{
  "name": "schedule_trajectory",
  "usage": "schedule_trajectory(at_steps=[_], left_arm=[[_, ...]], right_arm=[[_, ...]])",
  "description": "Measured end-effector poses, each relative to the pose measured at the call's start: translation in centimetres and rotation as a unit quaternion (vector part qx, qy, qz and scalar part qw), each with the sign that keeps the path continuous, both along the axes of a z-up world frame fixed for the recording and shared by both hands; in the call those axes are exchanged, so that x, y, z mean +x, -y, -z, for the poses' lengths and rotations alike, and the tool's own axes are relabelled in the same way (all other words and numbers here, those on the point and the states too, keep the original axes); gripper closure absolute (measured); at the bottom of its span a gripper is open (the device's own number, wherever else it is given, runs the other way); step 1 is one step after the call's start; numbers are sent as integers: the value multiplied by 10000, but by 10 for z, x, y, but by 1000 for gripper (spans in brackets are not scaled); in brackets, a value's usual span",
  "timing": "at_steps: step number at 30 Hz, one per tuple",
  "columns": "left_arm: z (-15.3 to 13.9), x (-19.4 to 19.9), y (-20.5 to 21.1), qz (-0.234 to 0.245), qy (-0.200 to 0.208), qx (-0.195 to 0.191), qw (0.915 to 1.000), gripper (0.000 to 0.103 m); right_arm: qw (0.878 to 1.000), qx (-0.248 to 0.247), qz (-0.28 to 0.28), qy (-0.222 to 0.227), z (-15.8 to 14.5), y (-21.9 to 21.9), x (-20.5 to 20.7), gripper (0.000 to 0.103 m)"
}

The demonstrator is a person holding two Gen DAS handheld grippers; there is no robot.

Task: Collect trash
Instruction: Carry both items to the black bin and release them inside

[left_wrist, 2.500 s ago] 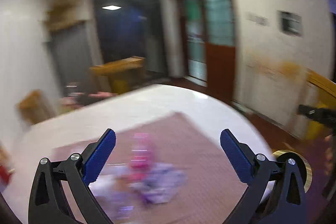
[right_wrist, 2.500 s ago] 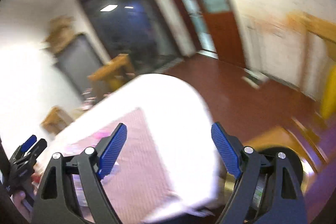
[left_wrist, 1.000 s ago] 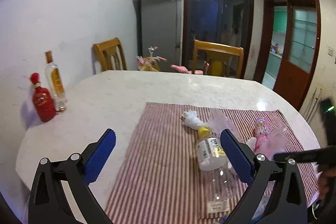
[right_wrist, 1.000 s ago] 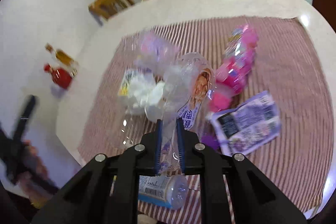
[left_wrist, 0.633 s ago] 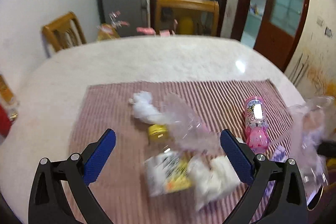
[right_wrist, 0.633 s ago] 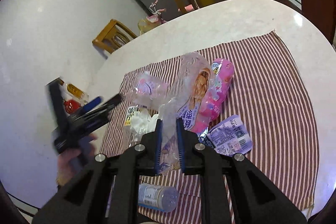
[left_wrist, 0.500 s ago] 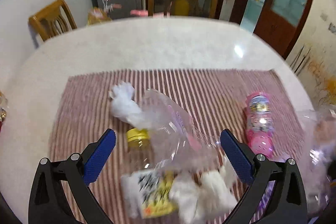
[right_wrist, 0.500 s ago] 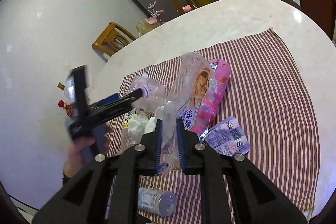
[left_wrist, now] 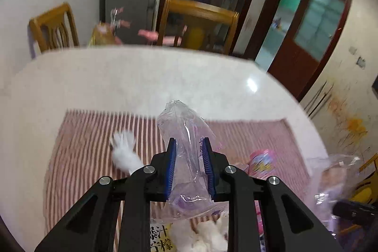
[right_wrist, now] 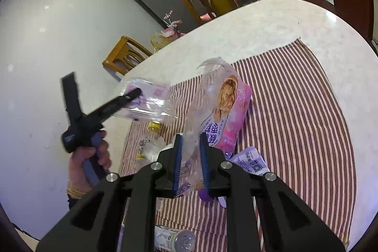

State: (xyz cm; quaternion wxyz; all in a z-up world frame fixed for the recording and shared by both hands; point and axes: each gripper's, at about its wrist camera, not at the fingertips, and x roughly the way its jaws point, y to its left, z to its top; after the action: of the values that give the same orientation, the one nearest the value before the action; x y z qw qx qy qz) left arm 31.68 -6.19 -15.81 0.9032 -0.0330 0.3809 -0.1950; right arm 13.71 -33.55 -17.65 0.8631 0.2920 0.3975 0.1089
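My left gripper [left_wrist: 189, 165] has its jaws closing on a clear wrapper with purple print [left_wrist: 184, 131], and the blue pads press its sides. In the right wrist view that left gripper [right_wrist: 135, 94], held in a hand, carries this wrapper [right_wrist: 151, 102] above the table's left side. The right gripper [right_wrist: 190, 162] is shut on a clear bag with a bread picture [right_wrist: 218, 96], which stands up from its jaws. The same bag [left_wrist: 330, 181] shows blurred at the right edge of the left wrist view. Both hang over a red-and-white striped cloth [right_wrist: 295, 110].
On the cloth lie a pink pack [right_wrist: 238, 119], a purple sachet [right_wrist: 250, 161], a yellow-capped bottle [right_wrist: 153, 126], white tissue [left_wrist: 124, 152] and a clear bottle [right_wrist: 174, 237]. The pale round table [left_wrist: 118, 77] has wooden chairs [left_wrist: 198, 23] behind it.
The left gripper swung in over the cloth and went from wide open to closed on the clear purple-printed wrapper, lifting it. The right gripper kept its hold on the bread bag and rose slightly.
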Motion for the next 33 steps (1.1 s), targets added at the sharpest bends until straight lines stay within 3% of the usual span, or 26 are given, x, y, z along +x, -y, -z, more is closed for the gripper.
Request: schedule_trajectory(at_steps=[7, 11, 14, 17, 22, 28, 29, 32, 33], left_arm=[[-47, -48, 2, 228, 537, -159, 9982, 81], [-65, -86, 29, 725, 731, -150, 9946, 81], [-74, -116, 64, 1250, 805, -255, 9886, 81], [-74, -147, 106, 1835, 819, -353, 9790, 81], [-62, -201, 179, 2804, 687, -428, 9565, 81], [-42, -259, 249, 3686, 395, -347, 9281, 81], [-39, -267, 259, 3787, 386, -317, 9242, 81], [-27, -290, 291, 4164, 270, -225, 9085, 81], [-23, -299, 303, 4281, 236, -170, 9033, 81]], right_arm=[[9997, 81, 47, 245, -9, 7, -11, 87], [9978, -100, 490, 436, -24, 44, -46, 87], [9925, -291, 1121, 391, -30, 88, -95, 87], [9787, -588, 1955, 198, -29, 135, -160, 87], [9356, -763, 3390, -622, 11, 210, -275, 86], [8916, -154, 4168, -1763, 123, 267, -344, 84], [8895, -13, 4166, -1876, 138, 271, -348, 81], [8676, 450, 4365, -2340, 178, 279, -362, 31], [8629, 491, 4453, -2340, 179, 281, -367, 31]])
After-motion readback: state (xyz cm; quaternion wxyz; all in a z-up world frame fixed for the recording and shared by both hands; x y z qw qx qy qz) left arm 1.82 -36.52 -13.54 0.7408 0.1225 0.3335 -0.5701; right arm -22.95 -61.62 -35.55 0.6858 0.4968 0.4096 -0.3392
